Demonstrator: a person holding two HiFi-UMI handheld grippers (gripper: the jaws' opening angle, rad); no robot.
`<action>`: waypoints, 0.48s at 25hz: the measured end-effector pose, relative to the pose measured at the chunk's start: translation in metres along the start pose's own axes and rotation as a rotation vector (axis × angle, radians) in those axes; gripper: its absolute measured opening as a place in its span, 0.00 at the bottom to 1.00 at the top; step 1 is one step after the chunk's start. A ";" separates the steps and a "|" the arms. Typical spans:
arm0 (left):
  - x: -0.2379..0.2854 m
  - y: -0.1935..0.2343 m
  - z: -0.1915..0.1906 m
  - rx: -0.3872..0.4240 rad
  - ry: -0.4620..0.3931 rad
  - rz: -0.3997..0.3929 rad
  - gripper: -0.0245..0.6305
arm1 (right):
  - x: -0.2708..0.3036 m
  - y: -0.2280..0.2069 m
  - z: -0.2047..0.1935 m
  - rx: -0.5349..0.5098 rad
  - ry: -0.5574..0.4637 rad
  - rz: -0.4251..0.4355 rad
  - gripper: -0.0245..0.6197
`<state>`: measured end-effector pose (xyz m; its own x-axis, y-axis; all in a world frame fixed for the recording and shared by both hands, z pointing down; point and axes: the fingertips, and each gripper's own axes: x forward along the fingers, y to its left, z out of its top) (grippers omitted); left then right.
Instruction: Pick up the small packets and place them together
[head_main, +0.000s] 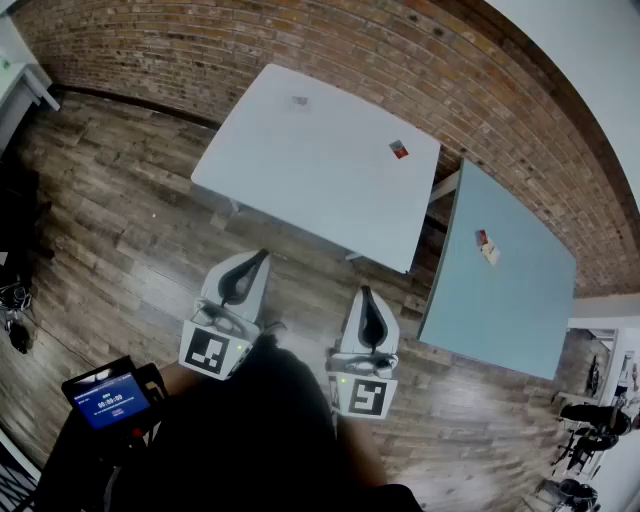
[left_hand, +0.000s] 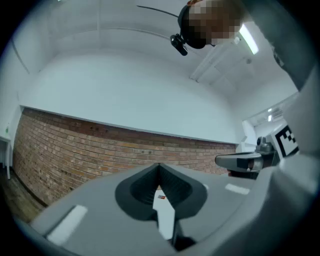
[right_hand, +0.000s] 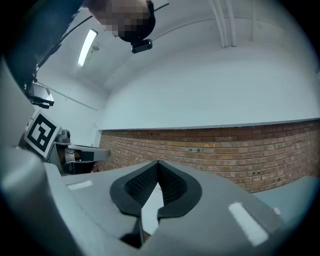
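Brick wall (head_main: 300, 40) backs two tables on a plank floor (head_main: 110, 220), a white table (head_main: 300, 180) to the left and a blue-grey table (head_main: 510, 310) to the right, its far corner cut off by the picture edge. On the white table, near its right corner, lies a red packet (head_main: 398, 150); its print is too small to read. Towards the far edge sits a pale scrap (head_main: 300, 101), too faint to tell whether it is a packet. On the blue-grey table a pair of packets (head_main: 487, 246), one reddish and one pale, lie touching or just beside each other, lettering unreadable.

Both tools hang over the floor in front of the white table, well apart from every packet. The left gripper (head_main: 262, 254) has its jaws closed tip to tip with nothing between them, and the right gripper (head_main: 364, 290) is likewise closed and empty. Each carries a marker cube (head_main: 212, 352) with a black-and-white square pattern.

At lower left a small screen (head_main: 108, 400) glows blue with light lettering too small to read. The person's dark clothing (head_main: 260, 430) hides the hands
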<state>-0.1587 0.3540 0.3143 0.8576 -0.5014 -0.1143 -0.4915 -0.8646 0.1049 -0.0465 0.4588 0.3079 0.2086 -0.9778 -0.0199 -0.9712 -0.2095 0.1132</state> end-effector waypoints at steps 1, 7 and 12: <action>0.001 -0.003 0.000 0.007 0.001 -0.012 0.04 | 0.000 -0.001 -0.001 -0.002 0.001 -0.001 0.04; 0.004 -0.009 -0.001 0.007 0.009 -0.030 0.04 | 0.002 -0.004 -0.005 0.011 0.013 0.001 0.04; 0.004 -0.014 0.005 0.014 -0.013 -0.021 0.04 | 0.002 -0.013 -0.003 0.026 0.016 -0.013 0.04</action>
<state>-0.1495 0.3638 0.3078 0.8659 -0.4834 -0.1288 -0.4754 -0.8753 0.0890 -0.0334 0.4591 0.3099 0.2229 -0.9748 -0.0054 -0.9710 -0.2225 0.0869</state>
